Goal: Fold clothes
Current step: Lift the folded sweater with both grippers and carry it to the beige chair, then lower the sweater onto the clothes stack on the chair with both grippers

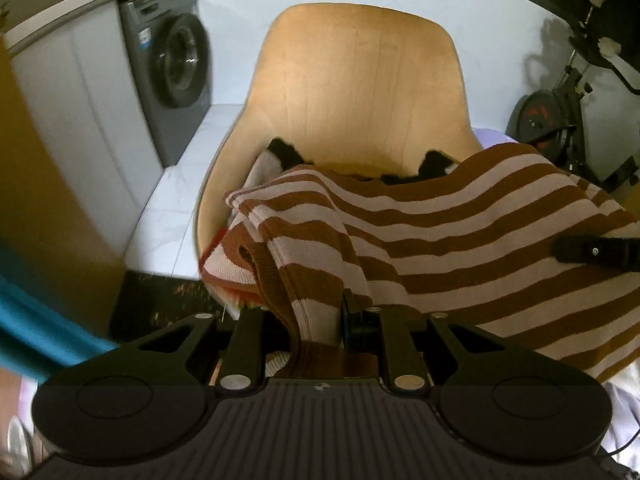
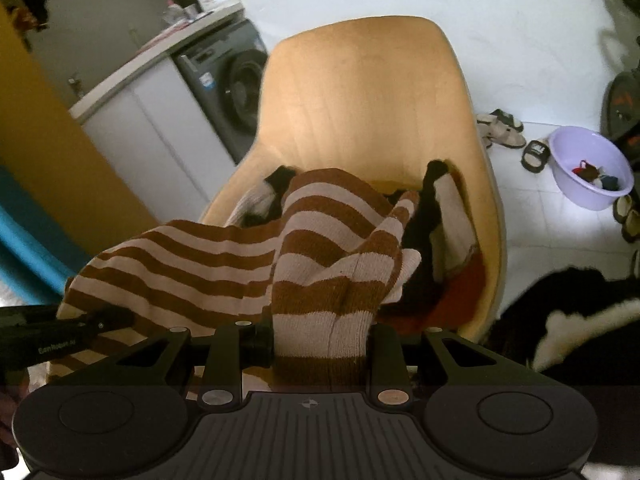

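1. A bunched fold of the striped knit sweater (image 1: 460, 240) is pinched in the left gripper (image 1: 316, 332); a thin hold could be lost under the garment's weight.
2. Another thick fold of the sweater is clamped in the right gripper (image 2: 320, 344), so uneven tension between the grips could leave it twisted.
3. Just ahead, its far edge drapes over the clothes pile (image 2: 444, 216); other garments could be dragged along.
4. Beyond, the wooden chair (image 2: 360, 100) rim could snag the knit.
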`<state>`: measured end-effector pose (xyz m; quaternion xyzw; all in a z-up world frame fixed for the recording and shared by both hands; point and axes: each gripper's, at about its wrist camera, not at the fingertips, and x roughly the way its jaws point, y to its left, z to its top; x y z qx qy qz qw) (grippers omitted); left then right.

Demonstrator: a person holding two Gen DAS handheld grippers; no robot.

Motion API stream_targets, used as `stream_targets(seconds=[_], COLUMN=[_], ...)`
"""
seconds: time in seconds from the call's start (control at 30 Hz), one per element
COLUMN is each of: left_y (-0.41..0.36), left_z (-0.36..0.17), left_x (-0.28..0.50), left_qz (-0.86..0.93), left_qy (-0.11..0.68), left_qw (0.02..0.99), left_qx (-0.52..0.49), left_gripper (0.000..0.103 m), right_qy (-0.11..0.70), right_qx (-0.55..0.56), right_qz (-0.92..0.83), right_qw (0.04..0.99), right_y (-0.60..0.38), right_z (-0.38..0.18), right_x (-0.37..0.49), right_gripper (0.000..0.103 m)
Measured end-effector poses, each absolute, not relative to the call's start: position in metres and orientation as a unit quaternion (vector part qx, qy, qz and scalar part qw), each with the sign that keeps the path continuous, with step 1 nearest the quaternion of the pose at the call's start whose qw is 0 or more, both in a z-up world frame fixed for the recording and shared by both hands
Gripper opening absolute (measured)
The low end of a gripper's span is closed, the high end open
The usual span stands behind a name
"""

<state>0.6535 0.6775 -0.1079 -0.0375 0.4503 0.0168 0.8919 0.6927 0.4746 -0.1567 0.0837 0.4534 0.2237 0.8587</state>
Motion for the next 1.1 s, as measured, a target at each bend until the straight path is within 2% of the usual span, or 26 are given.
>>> stream_targets(seconds=[0.17, 0.33, 0.53, 0.7, 0.77, 0.87, 0.97, 1.07, 1.1], left_y=[0.705, 0.727, 0.739, 0.726, 0.723, 0.73, 0.75, 0.769, 0.774], left_z=[-0.126, -0.167, -0.245, -0.295, -0.298, -0.289, -0.267, -0.239, -0.23], left_x=[0.746, 0.829, 0.898, 0.91, 0.915, 0.922, 0.923, 0.911, 0.907], left_qz=[-0.01, -0.045, -0.064, -0.075, -0.077, -0.073, -0.078, -0.085, -0.089], left_qy=[0.448, 0.458, 0.501, 0.527, 0.535, 0.551, 0.557, 0.551, 0.547], left_qw=[0.894, 0.887, 0.861, 0.839, 0.831, 0.821, 0.821, 0.829, 0.831], left_qx=[-0.005, 0.038, 0.053, 0.111, 0.128, 0.13, 0.093, 0.051, 0.038], left_gripper=[0.019, 0.019, 0.019, 0.022, 0.028, 0.05, 0.051, 0.049, 0.044], right_qy=[0.453, 0.459, 0.497, 0.547, 0.552, 0.55, 0.534, 0.509, 0.506], right_qx=[0.087, 0.073, 0.031, -0.037, -0.059, -0.071, -0.069, -0.025, -0.017], right_qz=[0.19, 0.161, 0.126, 0.097, 0.094, 0.085, 0.079, 0.074, 0.077], right_qw=[0.867, 0.871, 0.858, 0.831, 0.826, 0.828, 0.839, 0.857, 0.859], right_y=[0.501, 0.525, 0.54, 0.549, 0.552, 0.554, 0.55, 0.53, 0.527], right_z=[-0.179, -0.22, -0.303, -0.378, -0.394, -0.395, -0.372, -0.342, -0.333], right_x=[0.771, 0.852, 0.932, 0.967, 0.972, 0.974, 0.965, 0.947, 0.939], right_gripper=[0.024, 0.024, 0.024, 0.025, 0.031, 0.048, 0.058, 0.056, 0.056])
